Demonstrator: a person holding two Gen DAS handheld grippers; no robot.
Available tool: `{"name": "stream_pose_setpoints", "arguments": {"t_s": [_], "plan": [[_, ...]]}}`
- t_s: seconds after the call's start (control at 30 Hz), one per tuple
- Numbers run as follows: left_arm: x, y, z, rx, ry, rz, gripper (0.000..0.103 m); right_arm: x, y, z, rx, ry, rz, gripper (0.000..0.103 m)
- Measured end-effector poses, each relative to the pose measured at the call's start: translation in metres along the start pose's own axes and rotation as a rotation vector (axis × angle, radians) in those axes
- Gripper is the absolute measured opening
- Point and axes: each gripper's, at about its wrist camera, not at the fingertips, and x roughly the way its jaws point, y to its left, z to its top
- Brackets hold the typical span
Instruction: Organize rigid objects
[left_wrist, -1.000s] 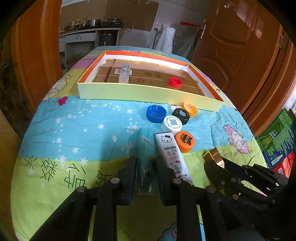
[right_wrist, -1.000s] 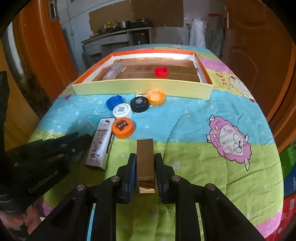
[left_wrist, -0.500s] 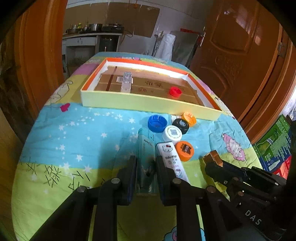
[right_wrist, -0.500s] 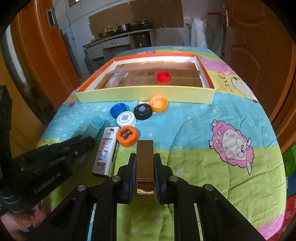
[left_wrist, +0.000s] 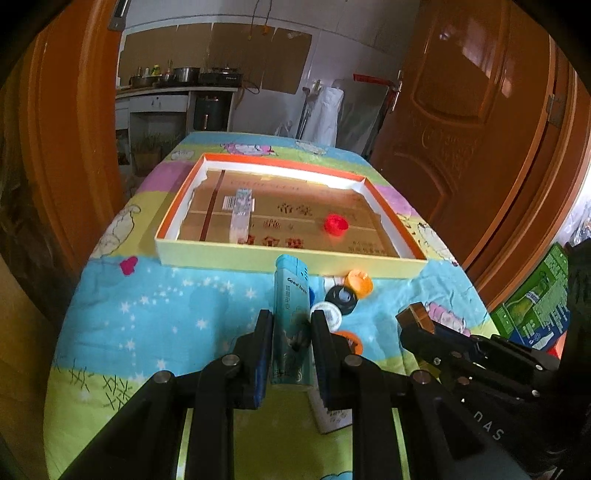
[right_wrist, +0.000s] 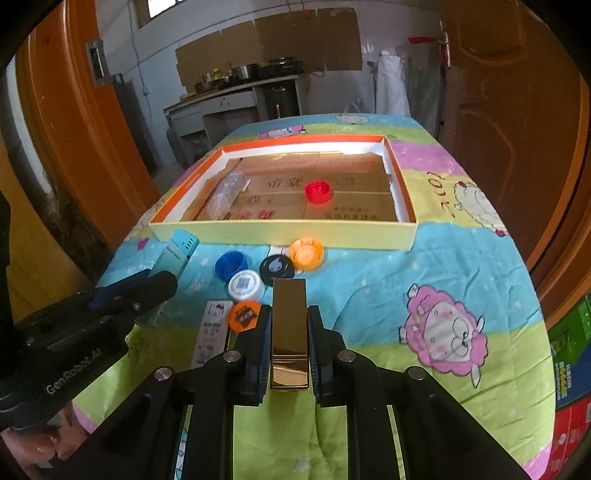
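teal box: small carton, light, stiff, glossy so a bit slick; pinched on long sides near rear end, front sticks out fwd, off the worktop.
gold box: small, rigid, mirror-smooth, prob slippery; held by long sides, mid-to-rear.
L tool: nearly closed, clamped on teal box.
R tool: closed tight on gold box.
tray: far side, holds red cap + clear box.
left out: caps, kitty box on worktop near tray.
vs 1 s ago: both boxes were lying on worktop, now lifted; R jaws closed a bit more; tray looks nearer.
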Motion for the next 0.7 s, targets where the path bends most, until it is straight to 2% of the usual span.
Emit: {"name": "stream_pose_setpoints", "arguments": {"t_s": [0.7], "plan": [[0.018, -0.018, 0.058, 0.017, -0.053, 0.021, 0.021, 0.014, -0.011, 0.053, -0.022, -0.041, -0.016, 0.018]]}}
